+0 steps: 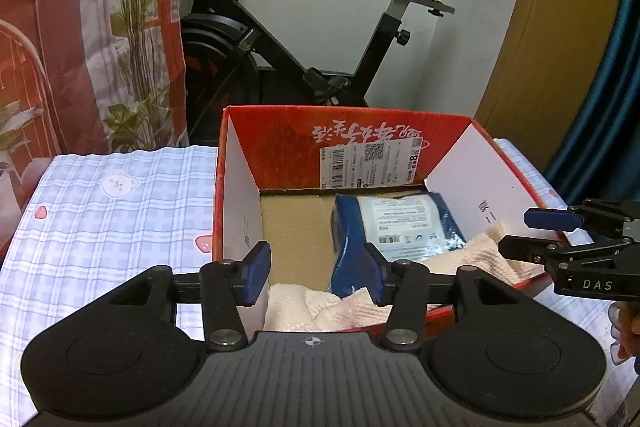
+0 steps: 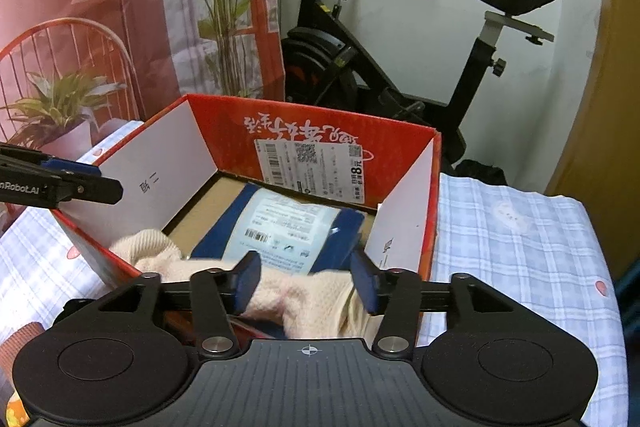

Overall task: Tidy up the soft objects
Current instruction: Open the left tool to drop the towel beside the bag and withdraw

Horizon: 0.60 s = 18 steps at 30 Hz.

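The red cardboard box [image 1: 400, 143] stands open on the checked cloth [image 1: 120, 211] of the desk, straight ahead of both hand-held grippers, and it is the place where the soft things are being gathered. Inside it, beyond the fingertips, lies a blue wrapped soft pack [image 1: 400, 227] with a pale label. The pink knitted cloth [image 2: 304, 303] is the task's thing in hand: it drapes over the near wall of the box, partly inside, partly hanging out toward the grippers.

The step, as I judge it, is to get this cloth wholly into the box. To do it well, take a thick fold rather than a loose edge, lift it clear of the cardboard rim, and lay it down beside or on the pack (a dragged knit could snag the wall and tip the box).

The right hand-held gripper [image 2: 306, 283] has its jaws spread fairly wide, the cloth lying between them; the pads look apart from it or only brushing, so it appears released rather than clamped. The left hand-held gripper [image 1: 318, 275] is likewise spread wide over the near wall, with cloth just beneath and the pack ahead, grasping nothing.
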Tool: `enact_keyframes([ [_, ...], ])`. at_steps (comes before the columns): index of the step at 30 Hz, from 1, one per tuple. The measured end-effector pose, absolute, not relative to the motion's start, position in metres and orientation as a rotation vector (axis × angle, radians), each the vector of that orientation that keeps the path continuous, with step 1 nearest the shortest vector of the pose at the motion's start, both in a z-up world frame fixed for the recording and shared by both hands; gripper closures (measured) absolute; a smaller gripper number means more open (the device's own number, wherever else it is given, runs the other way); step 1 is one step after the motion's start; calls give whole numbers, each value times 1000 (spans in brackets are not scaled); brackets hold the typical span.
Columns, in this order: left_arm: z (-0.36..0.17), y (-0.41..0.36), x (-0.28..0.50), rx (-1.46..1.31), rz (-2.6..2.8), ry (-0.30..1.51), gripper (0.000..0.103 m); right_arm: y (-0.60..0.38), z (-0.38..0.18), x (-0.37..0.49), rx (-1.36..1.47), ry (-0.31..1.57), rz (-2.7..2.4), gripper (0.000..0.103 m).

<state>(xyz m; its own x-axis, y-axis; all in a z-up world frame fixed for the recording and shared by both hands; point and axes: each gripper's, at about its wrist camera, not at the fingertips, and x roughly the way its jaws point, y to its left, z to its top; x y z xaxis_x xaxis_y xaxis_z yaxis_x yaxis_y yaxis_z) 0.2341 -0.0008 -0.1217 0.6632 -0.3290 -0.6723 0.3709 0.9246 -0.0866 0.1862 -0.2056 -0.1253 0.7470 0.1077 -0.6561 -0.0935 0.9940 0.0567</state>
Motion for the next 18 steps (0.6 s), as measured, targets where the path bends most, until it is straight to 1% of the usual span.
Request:
enact_keyframes([
  [5, -115, 2, 217, 51, -379, 721, 46, -204, -120, 174, 22, 703, 107, 44],
  [7, -112, 3, 209, 52, -360, 709, 45, -202, -118, 168, 18, 697, 104, 36],
  [8, -110, 3, 204, 56, -350, 701, 44, -201, -117, 164, 18, 691, 101, 34],
  [9, -109, 4, 198, 65, -338, 691, 42, -200, -115, 160, 20, 686, 99, 29],
  [10, -107, 4, 193, 76, -328, 682, 38, -199, -114, 155, 23, 680, 94, 21],
  [11, -105, 4, 187, 89, -317, 670, 34, -199, -113, 151, 24, 674, 89, 17],
  [12, -102, 5, 182, 96, -311, 658, 25, -198, -112, 147, 24, 667, 83, 8],
  [13, -100, 5, 176, 100, -308, 646, 14, -198, -110, 142, 26, 657, 75, 4],
  [15, -94, 7, 163, 95, -300, 627, 2, -197, -108, 132, 34, 637, 63, 2],
  [18, -89, 7, 149, 98, -299, 620, 0, -197, -105, 118, 58, 609, 46, 0],
])
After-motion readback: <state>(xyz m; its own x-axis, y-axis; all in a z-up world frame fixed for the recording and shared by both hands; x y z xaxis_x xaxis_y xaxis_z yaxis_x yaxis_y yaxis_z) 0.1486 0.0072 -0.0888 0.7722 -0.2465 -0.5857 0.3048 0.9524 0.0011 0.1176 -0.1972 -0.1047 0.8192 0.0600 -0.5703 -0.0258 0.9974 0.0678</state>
